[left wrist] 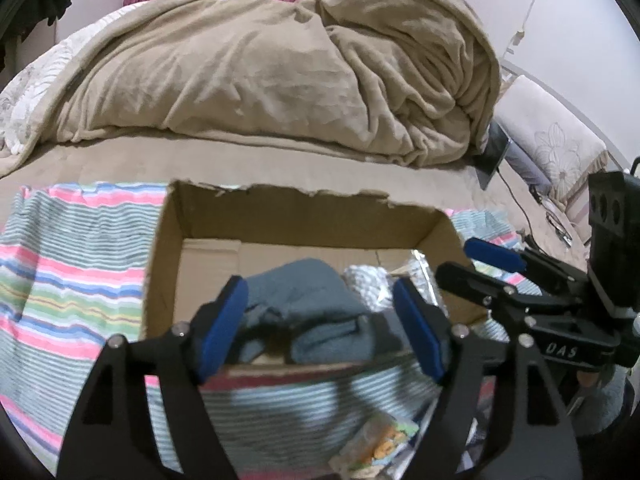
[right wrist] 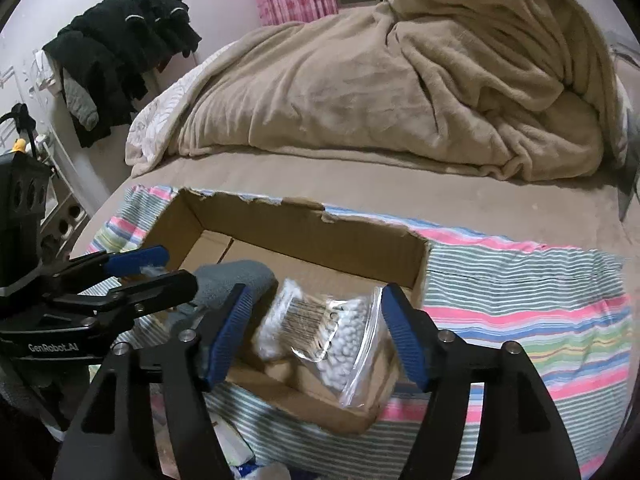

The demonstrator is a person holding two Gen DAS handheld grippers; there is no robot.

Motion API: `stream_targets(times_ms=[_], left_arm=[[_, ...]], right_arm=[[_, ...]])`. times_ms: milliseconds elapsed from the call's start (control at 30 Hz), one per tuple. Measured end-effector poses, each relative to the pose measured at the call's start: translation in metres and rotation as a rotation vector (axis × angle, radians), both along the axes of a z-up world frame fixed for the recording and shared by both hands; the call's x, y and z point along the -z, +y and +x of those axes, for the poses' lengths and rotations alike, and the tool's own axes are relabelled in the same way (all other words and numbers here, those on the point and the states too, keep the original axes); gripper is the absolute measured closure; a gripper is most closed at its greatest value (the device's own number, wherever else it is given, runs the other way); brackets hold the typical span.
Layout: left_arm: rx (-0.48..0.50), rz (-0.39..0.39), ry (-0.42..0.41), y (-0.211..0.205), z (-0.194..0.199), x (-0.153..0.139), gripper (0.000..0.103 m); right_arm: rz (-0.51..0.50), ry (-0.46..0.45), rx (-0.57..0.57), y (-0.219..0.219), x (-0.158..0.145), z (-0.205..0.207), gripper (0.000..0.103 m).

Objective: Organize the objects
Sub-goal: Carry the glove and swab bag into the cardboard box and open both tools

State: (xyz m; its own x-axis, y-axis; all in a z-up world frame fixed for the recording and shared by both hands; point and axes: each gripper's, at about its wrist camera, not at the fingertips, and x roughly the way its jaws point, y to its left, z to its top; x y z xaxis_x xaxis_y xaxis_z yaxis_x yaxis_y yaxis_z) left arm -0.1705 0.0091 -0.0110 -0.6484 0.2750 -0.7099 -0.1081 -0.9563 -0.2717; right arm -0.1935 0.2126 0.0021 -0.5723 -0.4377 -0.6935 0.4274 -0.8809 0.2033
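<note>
Both grippers hang spread and empty over the cardboard box (right wrist: 304, 236): left gripper (left wrist: 320, 328), right gripper (right wrist: 316, 332). Grey cloth (left wrist: 316, 304) and the cotton swab bag (right wrist: 320, 328) already sit inside. I'd grab the snack packet (left wrist: 380, 448) on the striped towel (left wrist: 72, 280) next, pinching low so it doesn't slip.

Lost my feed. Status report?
Left tool, right tool open, empty. Grey cloth, swab bag in cardboard box. Nothing blocking.

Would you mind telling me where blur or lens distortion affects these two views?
Left wrist: the striped cloth smears near the bottom edge, and the snack packet is soft; fisheye bows the bed. Right wrist: the cotton swab bag shows plastic glare, yet the cardboard box is fairly sharp.
</note>
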Motion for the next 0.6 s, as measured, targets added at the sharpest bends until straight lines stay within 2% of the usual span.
stream_targets(times_ms=[300, 600], left_arm=[[-0.002, -0.017, 0.027, -0.003, 0.042, -0.022, 0.025], [0.006, -0.029, 0.035, 0.0, 0.077, -0.031, 0.025]], right_arm=[[-0.003, 0.011, 0.007, 0.011, -0.015, 0.031, 0.031], [-0.006, 0.004, 0.013, 0.019, -0.022, 0.067, 0.031]])
